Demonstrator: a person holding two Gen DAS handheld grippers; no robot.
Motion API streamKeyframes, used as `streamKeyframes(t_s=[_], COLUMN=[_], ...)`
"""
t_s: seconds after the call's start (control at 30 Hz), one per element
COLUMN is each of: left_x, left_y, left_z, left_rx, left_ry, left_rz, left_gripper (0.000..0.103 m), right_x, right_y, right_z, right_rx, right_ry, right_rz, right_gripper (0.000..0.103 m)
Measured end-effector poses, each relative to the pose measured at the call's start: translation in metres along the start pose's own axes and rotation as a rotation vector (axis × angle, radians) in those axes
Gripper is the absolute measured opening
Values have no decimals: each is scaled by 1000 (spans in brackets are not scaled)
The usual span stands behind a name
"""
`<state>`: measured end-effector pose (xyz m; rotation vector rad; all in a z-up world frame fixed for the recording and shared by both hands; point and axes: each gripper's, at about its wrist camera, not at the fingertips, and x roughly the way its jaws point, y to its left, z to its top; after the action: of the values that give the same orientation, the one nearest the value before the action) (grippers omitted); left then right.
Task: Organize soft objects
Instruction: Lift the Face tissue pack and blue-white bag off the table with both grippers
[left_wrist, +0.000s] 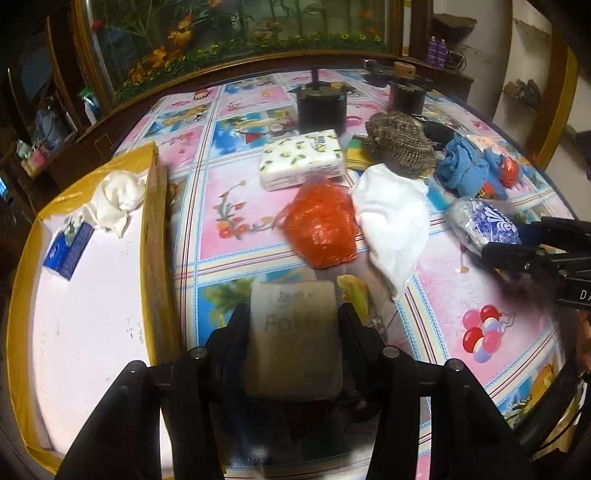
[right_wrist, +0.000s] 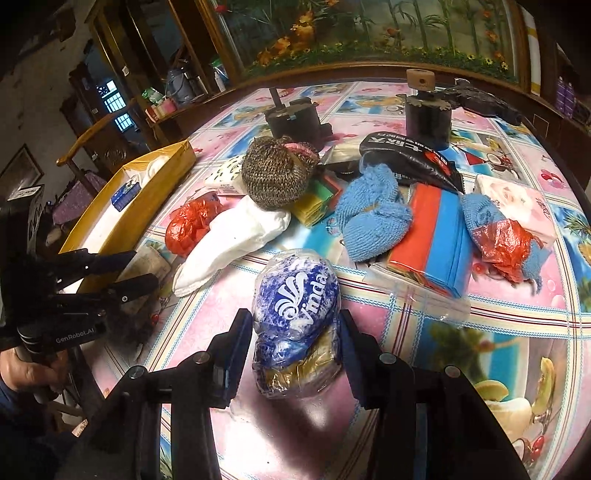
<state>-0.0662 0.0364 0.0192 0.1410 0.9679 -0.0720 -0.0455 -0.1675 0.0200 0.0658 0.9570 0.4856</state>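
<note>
We saw orange bag (left_wrist: 320, 229), white cloth (left_wrist: 393, 218) ahead | left gripper (left_wrist: 293, 325) clamped beige tissue pack (left_wrist: 295, 339) | right gripper (right_wrist: 291, 332) clasped Vinda bag (right_wrist: 295, 317), both angled down.

A desk (right_wrist: 498, 325) wears a pink and blue patterned cloth. At its far side stand two black cylinders (right_wrist: 295, 120) (right_wrist: 428, 118). Behind hangs a framed landscape painting (right_wrist: 369, 33); a wooden chair (right_wrist: 96, 144) stands at left.

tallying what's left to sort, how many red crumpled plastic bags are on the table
2. One red crumpled plastic bag lies beside the white cloth near the yellow box; the other sits on blue knitwear at the right. More may hide under the pile.
</note>
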Motion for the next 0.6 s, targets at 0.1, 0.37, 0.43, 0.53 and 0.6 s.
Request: streamKeyframes(t_s=[0.1, 0.37, 0.43, 0.53, 0.6], left_x=[3, 2, 2, 0, -1], left_y=[-10, -21, -22, -25, -25], left_z=[3, 1, -1, -2, -3], left_rx=[34, 69, 83, 98, 99], left_ry=[-5, -13, -19, -33, -42], left_rz=[24, 71, 92, 121, 144], left_gripper=[46, 48, 55, 65, 69], right_x=[-2, -3, -3, -3, -2], right_y=[-4, -4, -4, -4, -4], right_z=[-1, -2, -2, -2, -2], right_rx=[16, 31, 34, 29, 24], right_ry=[-7, -11, -11, -9, -7], right_rz=[4, 4, 2, -5, -11], right_gripper=[51, 52, 52, 52, 52])
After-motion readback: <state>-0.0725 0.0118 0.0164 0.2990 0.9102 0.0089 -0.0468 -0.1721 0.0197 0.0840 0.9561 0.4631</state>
